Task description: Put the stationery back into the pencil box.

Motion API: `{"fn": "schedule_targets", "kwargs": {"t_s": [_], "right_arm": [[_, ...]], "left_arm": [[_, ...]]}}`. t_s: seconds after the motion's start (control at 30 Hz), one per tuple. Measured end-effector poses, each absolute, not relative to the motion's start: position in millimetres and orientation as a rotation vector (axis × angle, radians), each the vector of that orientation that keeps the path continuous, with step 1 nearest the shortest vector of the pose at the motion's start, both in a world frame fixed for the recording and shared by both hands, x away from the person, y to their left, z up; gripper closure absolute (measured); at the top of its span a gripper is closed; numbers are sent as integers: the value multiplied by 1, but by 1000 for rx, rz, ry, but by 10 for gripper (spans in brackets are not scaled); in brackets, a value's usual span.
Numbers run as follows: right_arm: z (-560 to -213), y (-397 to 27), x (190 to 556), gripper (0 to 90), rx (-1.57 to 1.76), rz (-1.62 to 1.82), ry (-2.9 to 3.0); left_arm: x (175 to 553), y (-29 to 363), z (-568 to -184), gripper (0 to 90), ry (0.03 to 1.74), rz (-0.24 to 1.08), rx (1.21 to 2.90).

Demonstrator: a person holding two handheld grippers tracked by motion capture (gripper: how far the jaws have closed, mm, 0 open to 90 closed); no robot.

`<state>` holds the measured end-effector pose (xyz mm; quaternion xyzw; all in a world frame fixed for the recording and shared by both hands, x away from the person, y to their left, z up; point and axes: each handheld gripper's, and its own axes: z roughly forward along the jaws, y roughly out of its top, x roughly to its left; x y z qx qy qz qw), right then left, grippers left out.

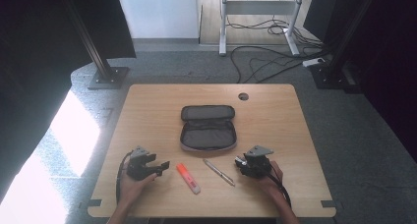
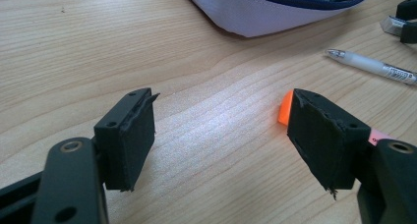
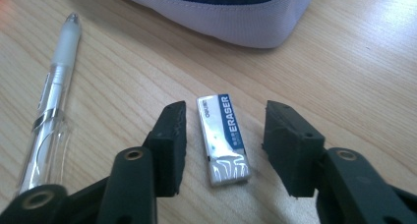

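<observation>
An open grey pencil case (image 1: 208, 128) lies in the middle of the wooden table (image 1: 147, 111). In front of it lie an orange highlighter (image 1: 188, 178) and a clear pen (image 1: 219, 172). My left gripper (image 1: 164, 166) rests low beside the highlighter's left end, open and holding nothing; in the left gripper view (image 2: 222, 101) the highlighter's orange tip (image 2: 284, 108) shows behind one jaw. My right gripper (image 1: 239, 161) sits right of the pen. In the right gripper view (image 3: 227, 111) a small white and blue eraser (image 3: 223, 135) lies between the jaws, with a gap on each side.
The pencil case's white edge (image 3: 221, 13) is just beyond the eraser, and the pen (image 3: 54, 86) lies to its left. A round cable hole (image 1: 243, 96) sits near the table's far edge. Cables and a desk frame (image 1: 260, 17) stand on the floor beyond.
</observation>
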<state>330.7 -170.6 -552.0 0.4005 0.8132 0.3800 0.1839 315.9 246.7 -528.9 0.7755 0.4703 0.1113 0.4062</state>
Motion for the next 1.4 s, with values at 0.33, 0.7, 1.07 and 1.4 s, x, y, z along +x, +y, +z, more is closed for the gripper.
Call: {"fn": "schedule_targets", "kwargs": {"t_s": [0.33,0.7,1.07,1.4], "right_arm": [[-552,-171,332,716,1149,1086,2290],[-543,-174,327,725,1172,1114,2248],[-519,-177,321,726,1137,1221,2191],[-500,-171,327,726,1126,1285,2152]], "left_arm": [[316,246,-529,269,1181,275,1958],[315,247,-528,275,1183,276,1954],[315,248,-528,280,1190,275,1958],[315,245,-527,281,1181,272,1969]]}}
